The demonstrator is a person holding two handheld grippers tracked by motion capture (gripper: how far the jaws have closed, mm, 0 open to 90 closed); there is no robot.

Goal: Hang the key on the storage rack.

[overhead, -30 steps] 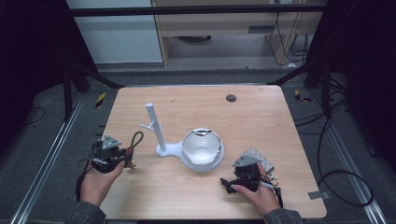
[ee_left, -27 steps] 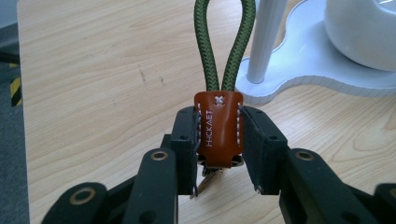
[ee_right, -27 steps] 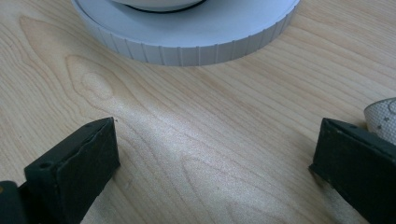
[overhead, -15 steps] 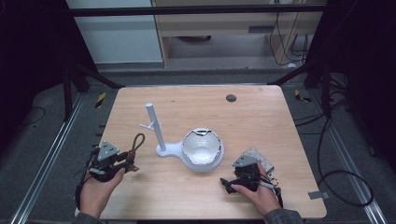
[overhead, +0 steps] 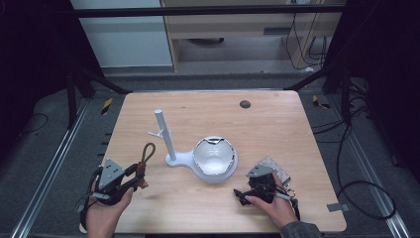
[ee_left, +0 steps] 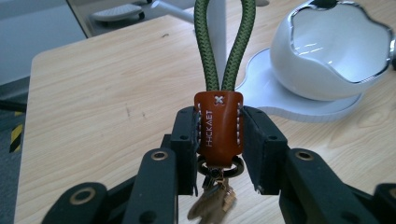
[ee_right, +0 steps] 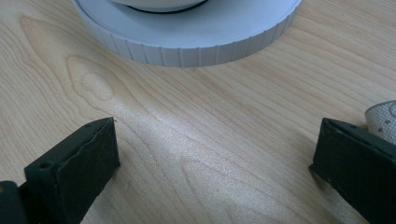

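Observation:
My left gripper (overhead: 137,177) (ee_left: 218,140) is shut on a key fob: its pads press the brown leather tab (ee_left: 218,125), and a green cord loop (overhead: 147,150) (ee_left: 225,44) sticks out toward the stand. A metal ring and keys (ee_left: 212,200) hang under the tab. The white stand (overhead: 164,134) has a thin post with a small side peg and joins a round base carrying a white, chrome-rimmed bowl (overhead: 214,156) (ee_left: 331,51). My right gripper (overhead: 241,195) (ee_right: 212,154) rests low on the table, open, nothing between its jaws, just short of the ribbed base (ee_right: 187,35).
The wooden table (overhead: 267,124) has a dark round hole (overhead: 244,104) at the back. A grey perforated pad (overhead: 275,168) (ee_right: 385,119) lies by the right hand. Dark floor, cables and rails surround the table.
The left hand has carried the key fob back toward the near table edge and slightly right, lifting it a little. The right gripper has stayed where it was.

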